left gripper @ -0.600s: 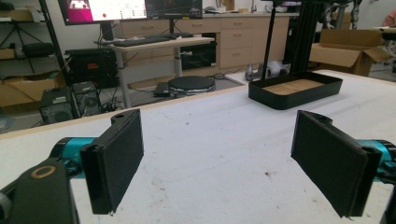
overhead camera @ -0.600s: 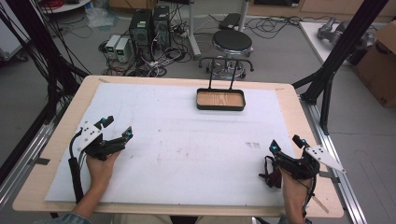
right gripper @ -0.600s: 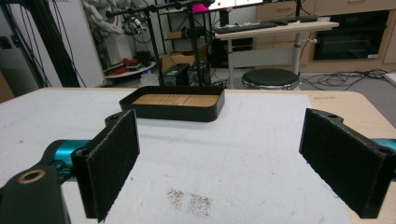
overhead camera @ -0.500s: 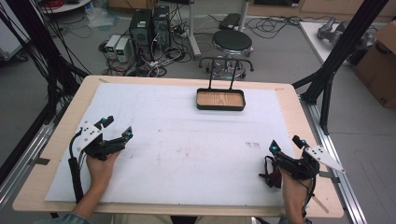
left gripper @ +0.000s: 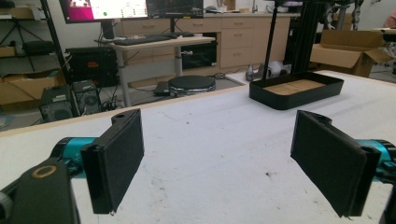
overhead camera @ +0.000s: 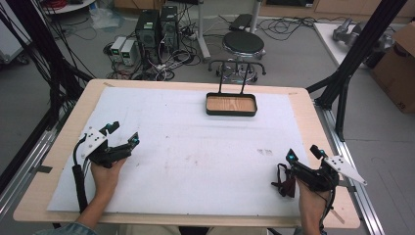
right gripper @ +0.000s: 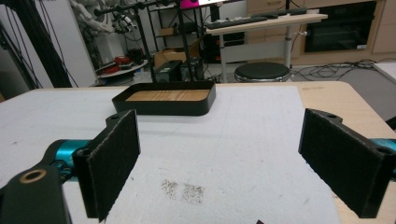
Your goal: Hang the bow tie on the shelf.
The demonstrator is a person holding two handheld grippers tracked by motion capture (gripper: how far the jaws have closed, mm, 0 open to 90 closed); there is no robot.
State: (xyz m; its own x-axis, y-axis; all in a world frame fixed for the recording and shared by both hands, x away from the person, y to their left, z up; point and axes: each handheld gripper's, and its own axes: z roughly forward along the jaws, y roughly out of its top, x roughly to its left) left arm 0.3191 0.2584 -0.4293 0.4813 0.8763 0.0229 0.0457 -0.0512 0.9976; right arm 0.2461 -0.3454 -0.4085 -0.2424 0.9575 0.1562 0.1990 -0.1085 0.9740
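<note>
Jaws of left gripper (overhead camera: 122,133) and right gripper (overhead camera: 303,153) wide apart, empty

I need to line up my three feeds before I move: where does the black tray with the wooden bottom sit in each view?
High view: the tray sits at the far middle of the table, on the white sheet.
Left gripper view: the tray is upper right, beyond the right jaw.
Right gripper view: the tray is upper middle-left, above the left jaw.
Shared landmark: the round black stool on the floor beyond the table.
</note>
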